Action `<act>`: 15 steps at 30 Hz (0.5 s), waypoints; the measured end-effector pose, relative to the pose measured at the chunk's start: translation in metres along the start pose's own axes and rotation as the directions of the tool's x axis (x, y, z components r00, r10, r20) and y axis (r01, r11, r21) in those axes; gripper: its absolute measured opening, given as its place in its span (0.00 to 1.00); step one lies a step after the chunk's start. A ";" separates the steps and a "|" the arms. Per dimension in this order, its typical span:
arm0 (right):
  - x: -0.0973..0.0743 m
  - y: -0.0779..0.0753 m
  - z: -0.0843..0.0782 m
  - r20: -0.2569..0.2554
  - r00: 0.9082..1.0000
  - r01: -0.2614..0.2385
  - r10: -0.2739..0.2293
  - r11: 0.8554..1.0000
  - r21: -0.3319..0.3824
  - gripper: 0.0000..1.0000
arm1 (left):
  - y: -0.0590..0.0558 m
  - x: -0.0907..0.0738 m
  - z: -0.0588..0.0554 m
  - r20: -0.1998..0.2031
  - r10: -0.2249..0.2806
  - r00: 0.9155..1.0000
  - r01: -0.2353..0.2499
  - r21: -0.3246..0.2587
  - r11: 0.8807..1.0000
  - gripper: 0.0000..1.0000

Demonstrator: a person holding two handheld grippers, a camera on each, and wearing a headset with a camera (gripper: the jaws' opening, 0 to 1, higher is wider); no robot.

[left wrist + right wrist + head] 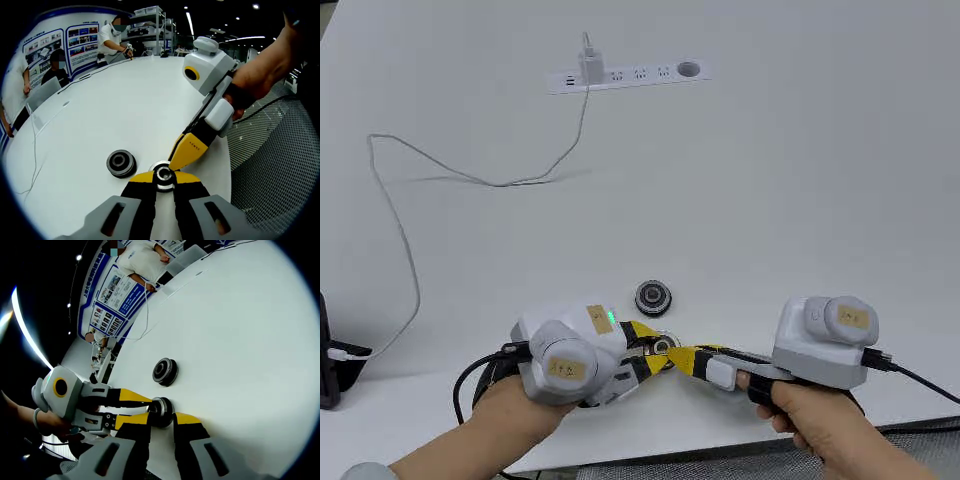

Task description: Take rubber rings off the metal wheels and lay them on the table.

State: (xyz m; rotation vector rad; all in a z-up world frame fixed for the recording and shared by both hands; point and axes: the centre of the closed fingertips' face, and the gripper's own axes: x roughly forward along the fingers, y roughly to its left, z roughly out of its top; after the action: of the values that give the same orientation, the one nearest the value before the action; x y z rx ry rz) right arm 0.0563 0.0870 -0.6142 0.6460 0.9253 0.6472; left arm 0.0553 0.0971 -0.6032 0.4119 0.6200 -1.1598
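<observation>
- Left hand-held gripper (164, 178): jaws clamped on a metal wheel (663, 347) near the desk's (770, 200) front edge. Its yellow tips hide most of the rim.
- Second wheel (653, 296): lies free just behind, dark rubber ring (108, 164) on.
- Right hand-held gripper (161, 419): jaws pressed against the same clamped wheel. Whether they grip ring or metal is unclear.

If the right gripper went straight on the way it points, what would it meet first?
The wheel already between its jaw tips, also gripped by the left gripper. Beyond it, probably the second wheel on the table, though depth is unclear.
</observation>
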 end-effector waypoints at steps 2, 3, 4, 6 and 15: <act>0.000 0.001 0.000 -0.001 1.000 -0.004 0.004 1.000 0.003 0.19 | 0.000 0.000 0.000 0.001 -0.001 1.000 0.001 -0.001 1.000 0.13; 0.000 0.003 0.000 0.000 1.000 -0.011 0.011 1.000 0.010 0.19 | 0.000 0.000 0.000 0.001 -0.001 1.000 0.001 -0.001 1.000 0.13; 0.001 0.003 0.001 0.002 1.000 -0.012 0.012 1.000 0.014 0.19 | 0.000 0.000 0.000 0.002 -0.001 1.000 0.001 -0.001 1.000 0.13; 0.001 0.003 0.001 0.002 1.000 -0.015 0.015 1.000 0.020 0.20 | 0.000 0.000 0.000 0.003 0.000 1.000 0.000 -0.004 1.000 0.13; -0.001 0.006 0.003 0.006 1.000 -0.028 0.028 0.999 0.021 0.20 | 0.000 -0.001 0.000 0.008 -0.003 1.000 0.003 -0.003 1.000 0.13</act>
State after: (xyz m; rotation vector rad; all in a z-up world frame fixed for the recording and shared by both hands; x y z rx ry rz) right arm 0.0570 0.0891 -0.6075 0.6798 0.9201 0.6609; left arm 0.0548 0.0974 -0.6026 0.4035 0.6155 -1.1628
